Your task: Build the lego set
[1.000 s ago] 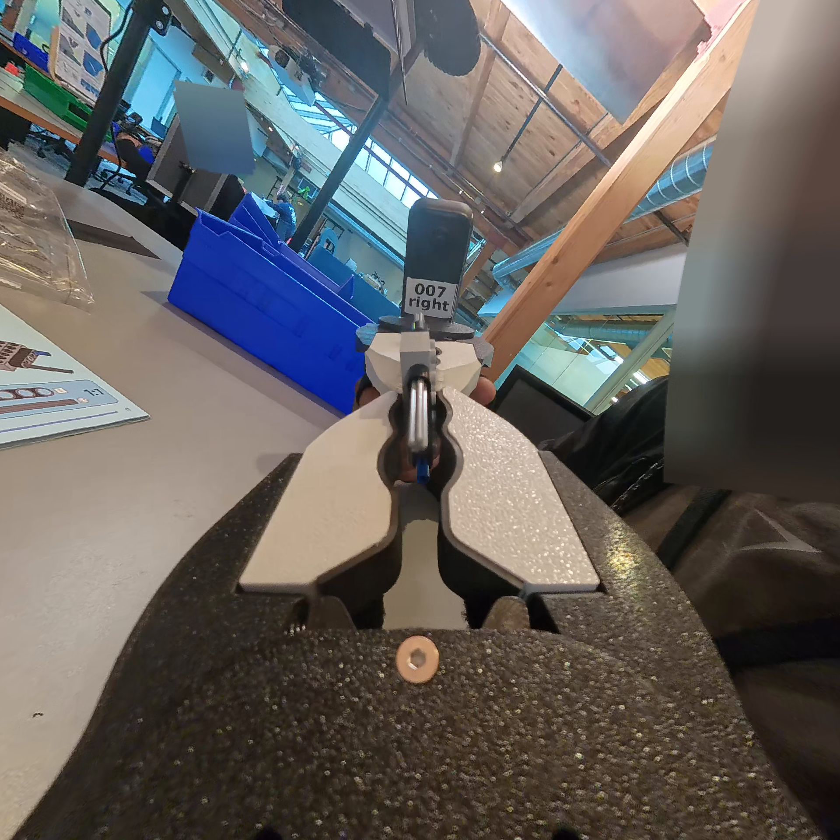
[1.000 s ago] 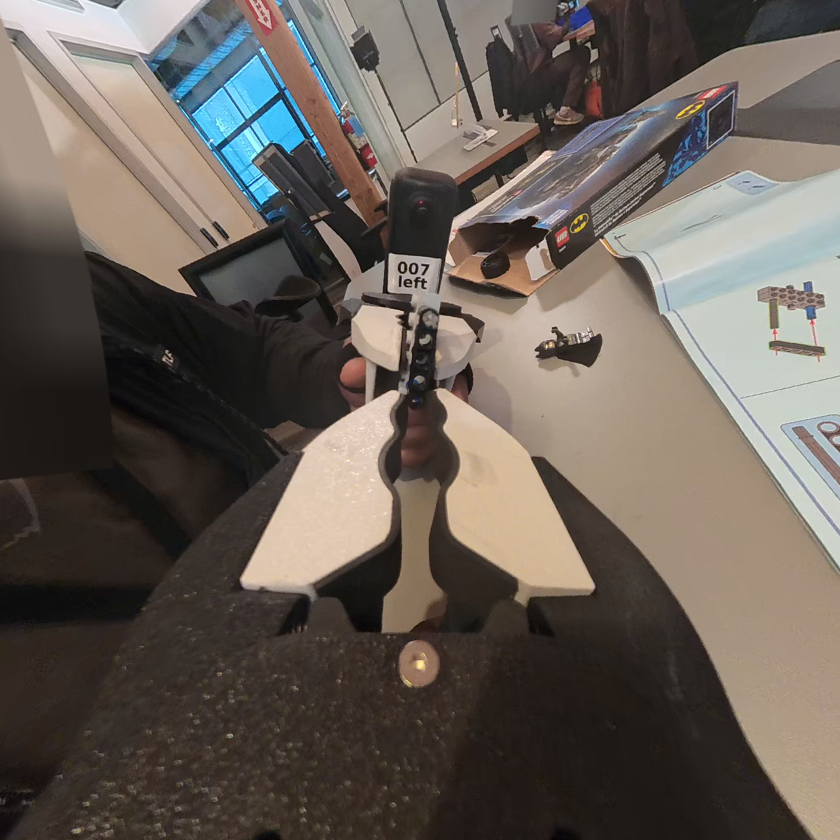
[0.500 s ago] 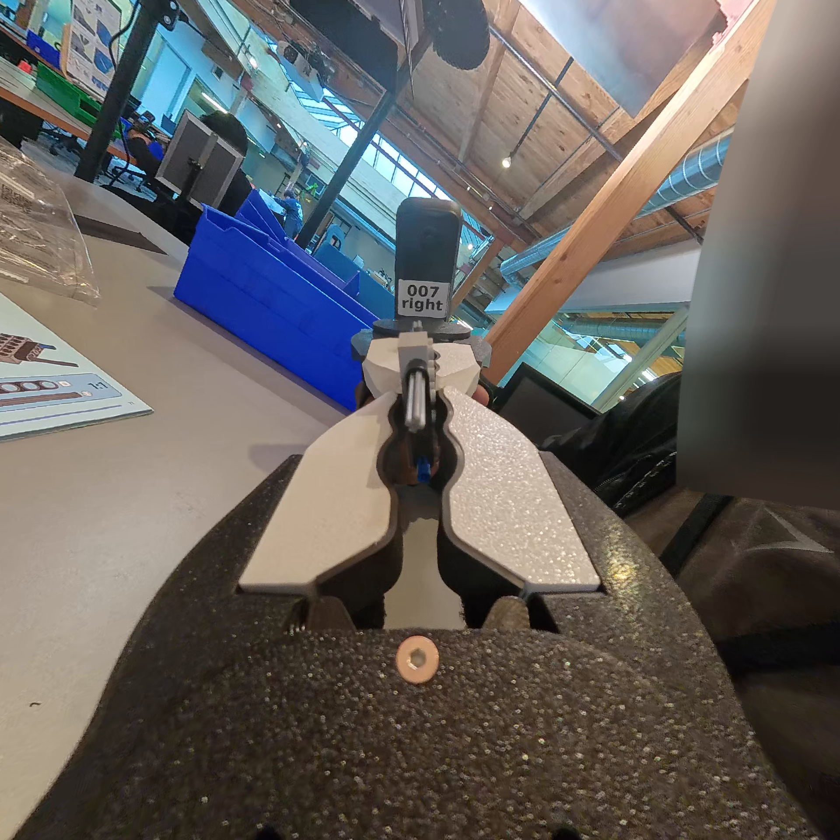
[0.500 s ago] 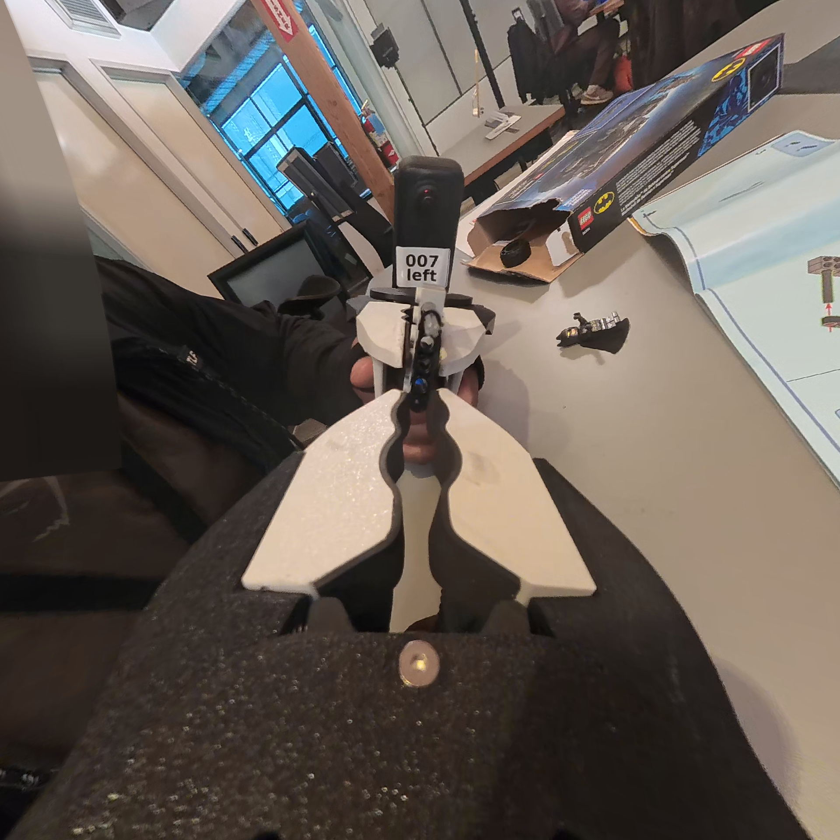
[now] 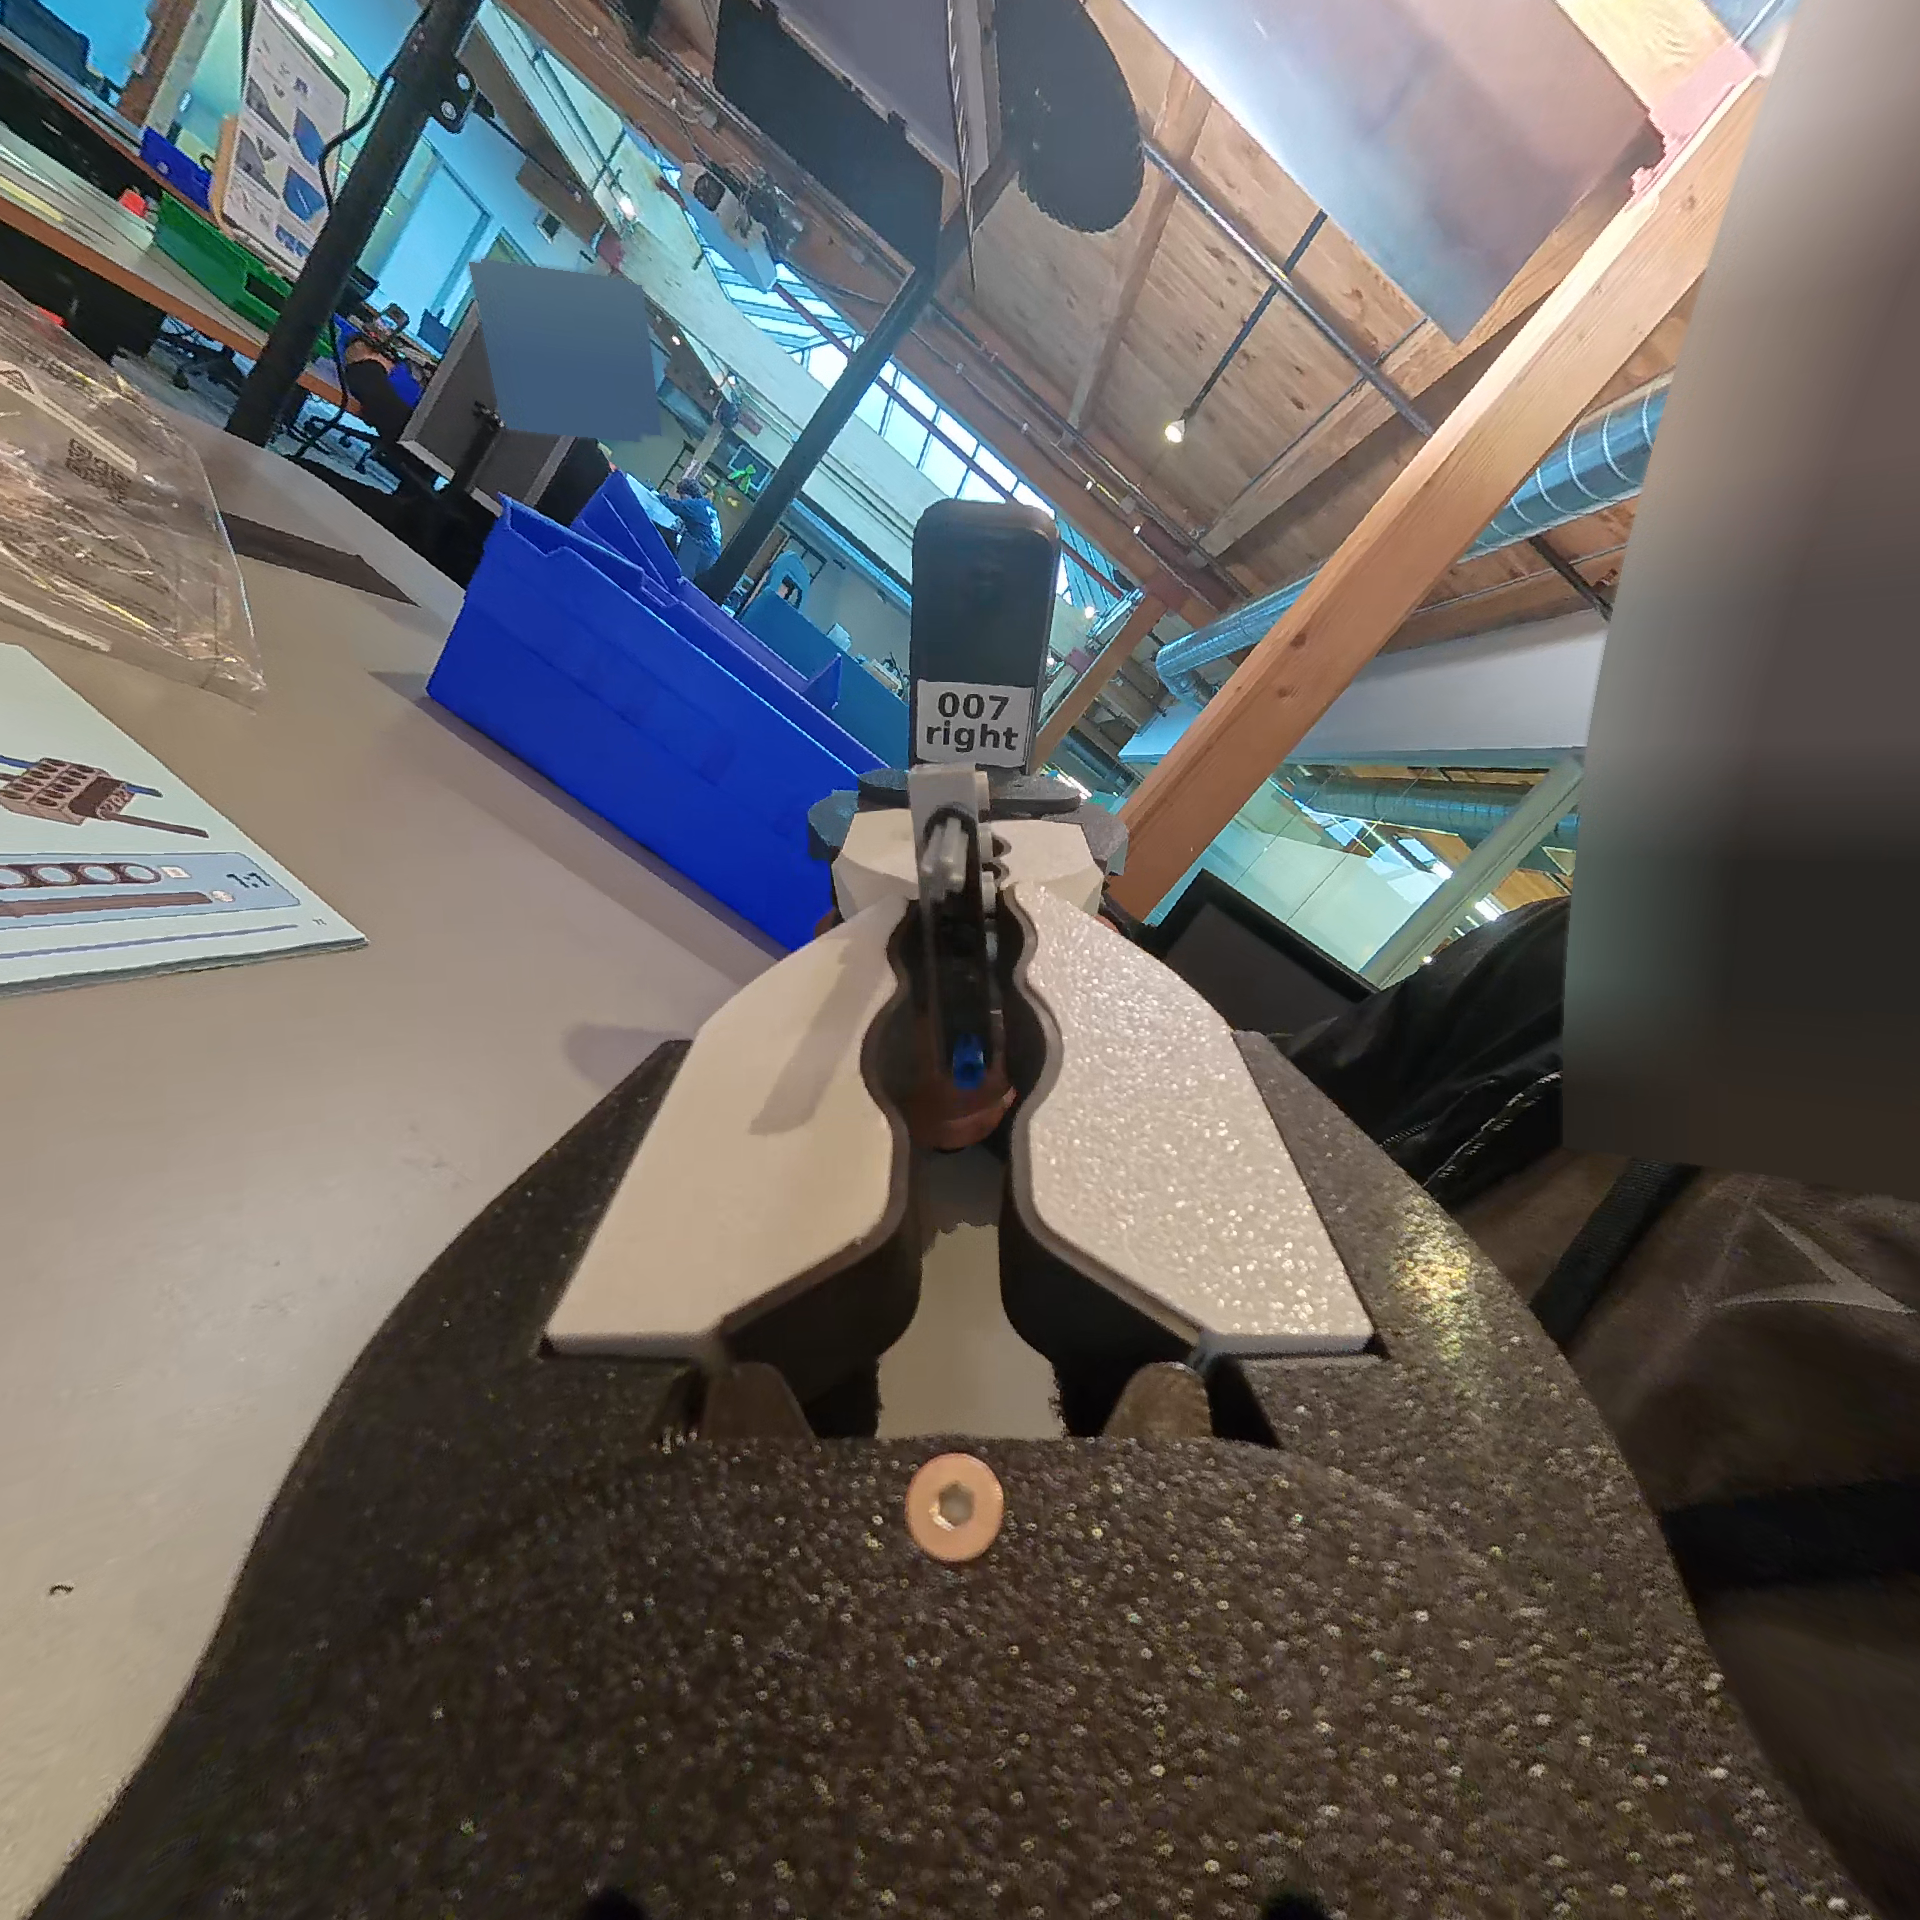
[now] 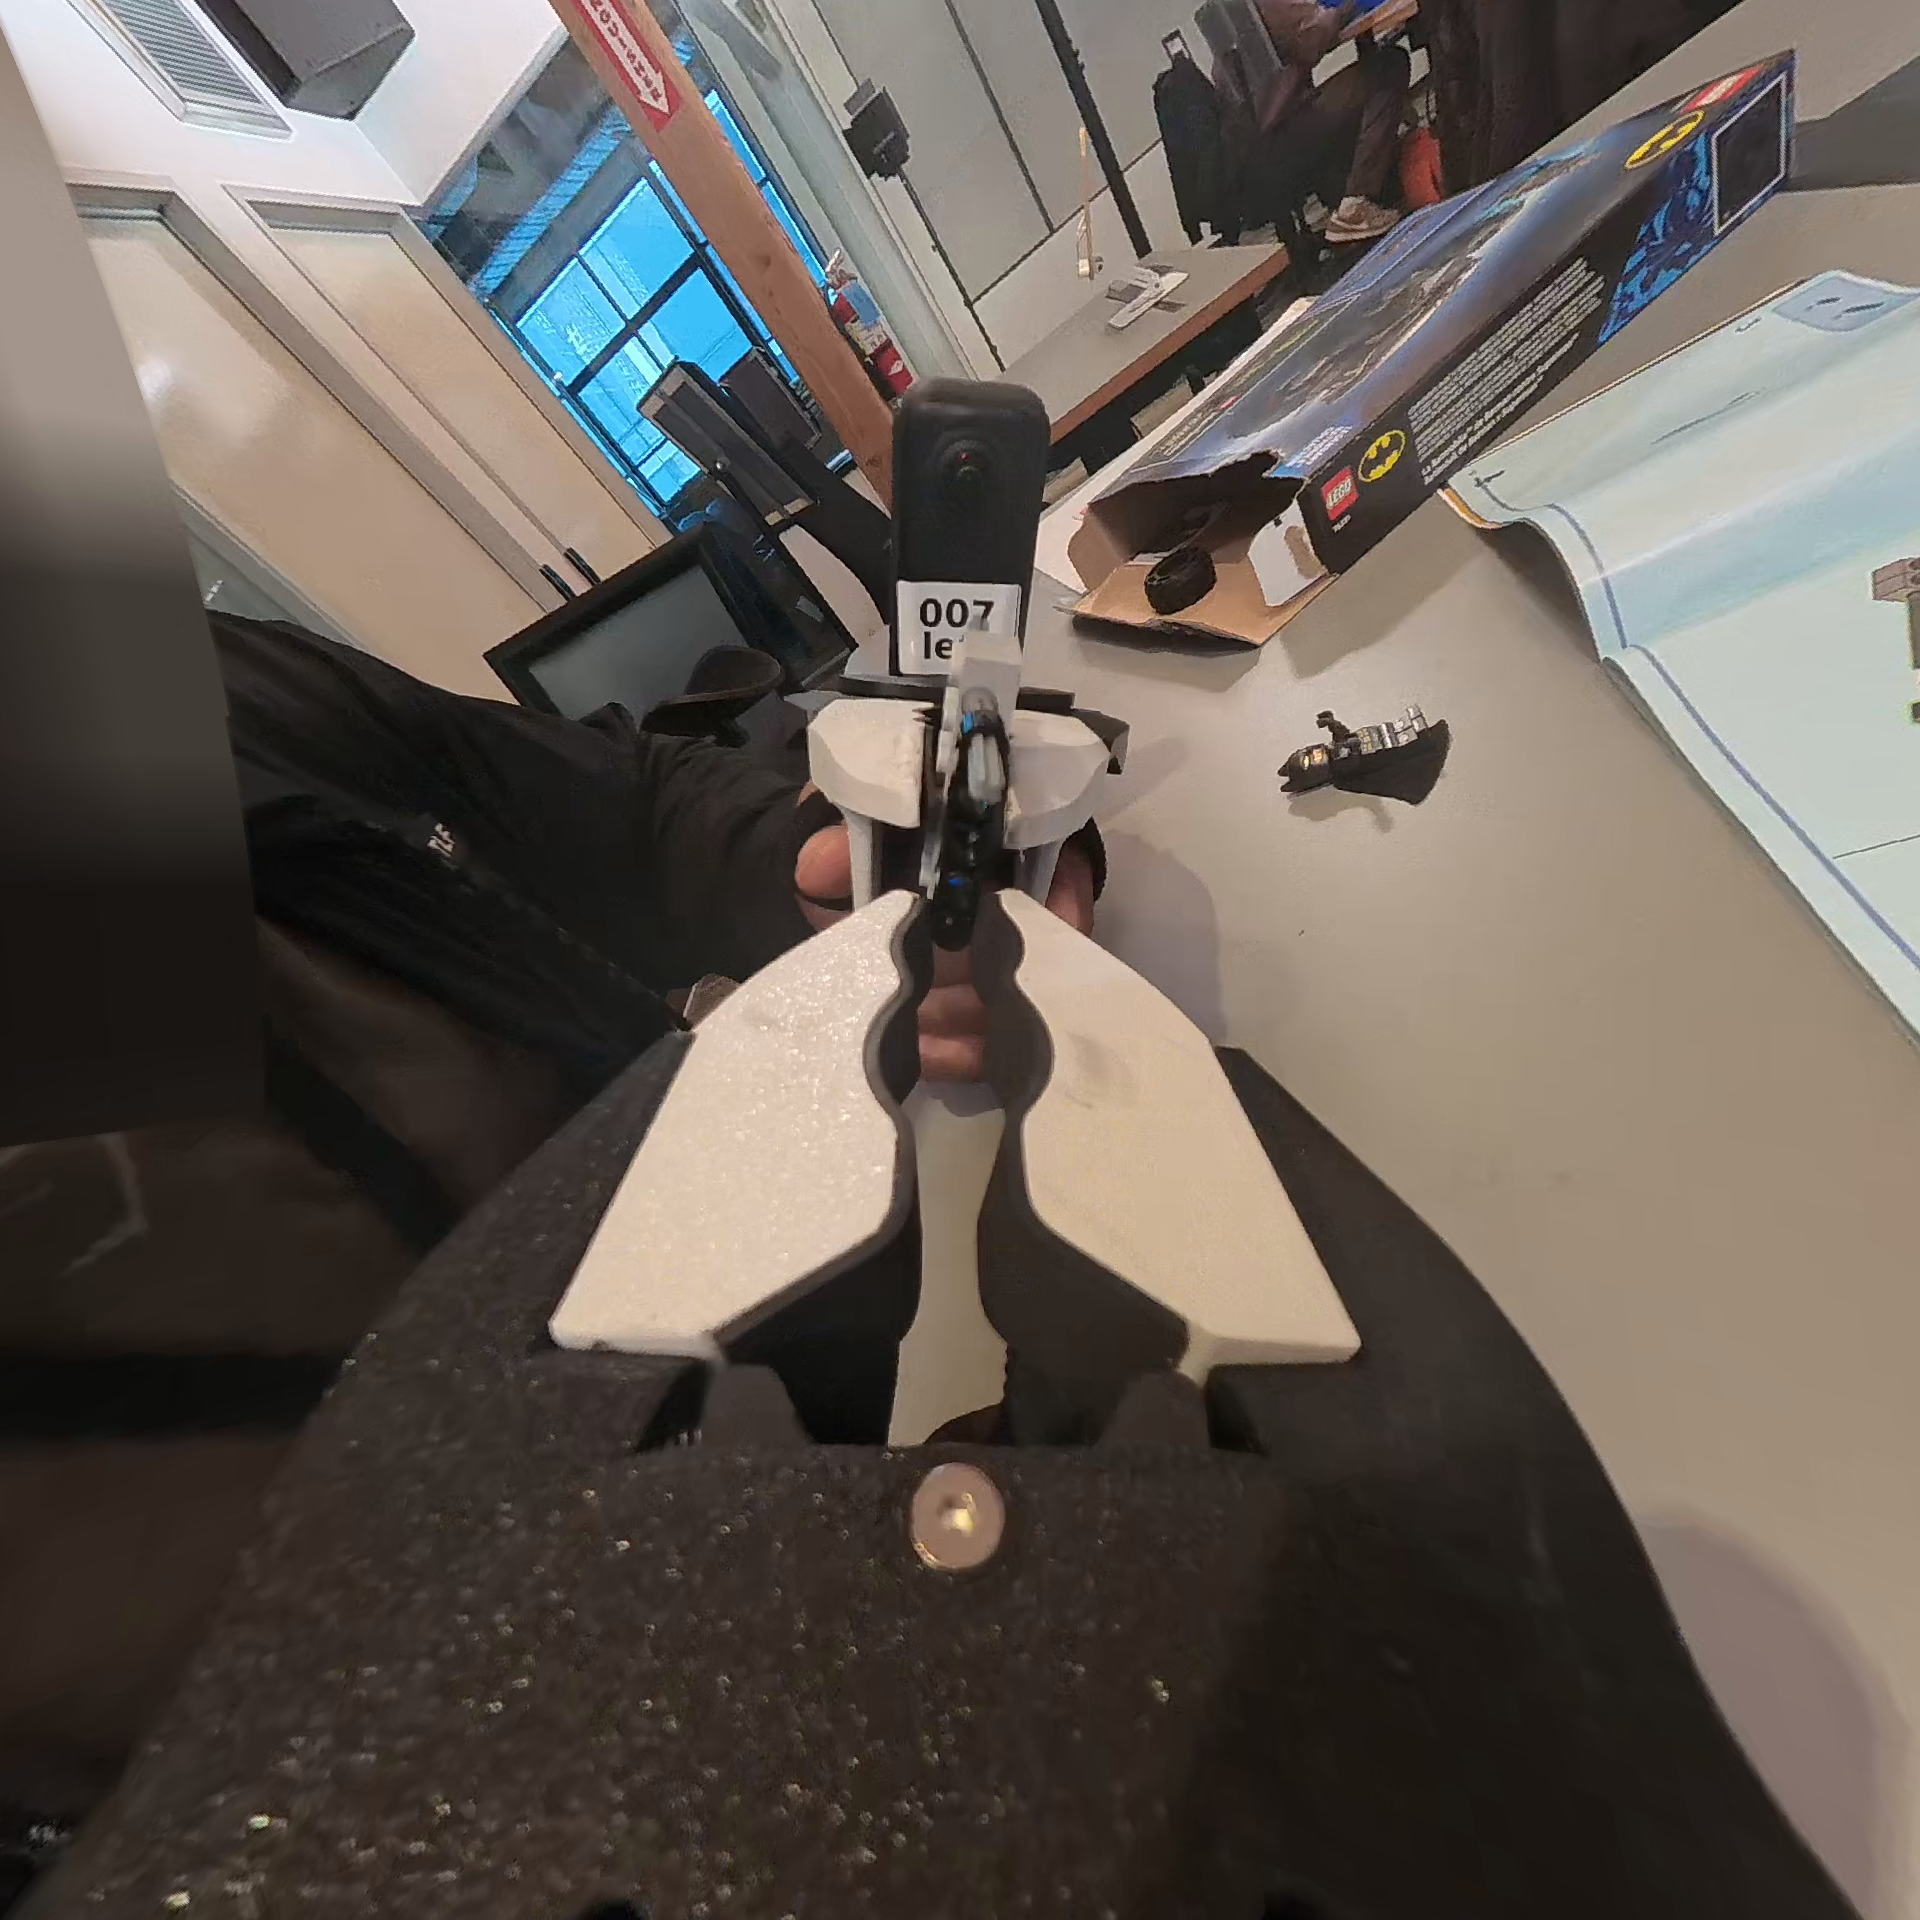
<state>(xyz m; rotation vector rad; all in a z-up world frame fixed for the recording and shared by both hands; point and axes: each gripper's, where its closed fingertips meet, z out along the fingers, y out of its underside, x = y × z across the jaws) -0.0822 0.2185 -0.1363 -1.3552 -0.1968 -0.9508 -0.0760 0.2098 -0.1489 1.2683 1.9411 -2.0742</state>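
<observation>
My two grippers meet tip to tip above the grey table (image 5: 312, 1143). My left gripper (image 5: 961, 940) is shut on a short black toy beam (image 5: 954, 961) with a blue pin (image 5: 967, 1062) sticking out towards the camera. My right gripper (image 6: 961, 920) faces it and is shut on a thin grey beam (image 5: 939, 855) that lies flat against the black beam. In the right wrist view the black beam (image 6: 966, 862) with its blue pins runs from the left gripper (image 6: 966, 800) down to my right fingertips (image 6: 1023, 935). A hand (image 6: 831, 862) holds the left gripper's handle.
A blue bin (image 5: 623, 707), a clear plastic bag (image 5: 104, 540) and an instruction sheet (image 5: 125, 862) lie to the left. An opened toy box (image 6: 1455, 343), a small dark figure (image 6: 1361, 753) and the instruction booklet (image 6: 1766, 582) lie on the right. A dark sleeve (image 6: 520, 810) is close by. Only a small space, under 4 cm, lies between the two pairs of fingers. From either gripper's tips it is about 20 centimeters to the small dark figure (image 6: 1361, 753).
Both grippers stay shut and tip to tip. The right wrist view has tilted. The grey beam has slid up beside the black beam, whose edge now shows in the left jaws.
</observation>
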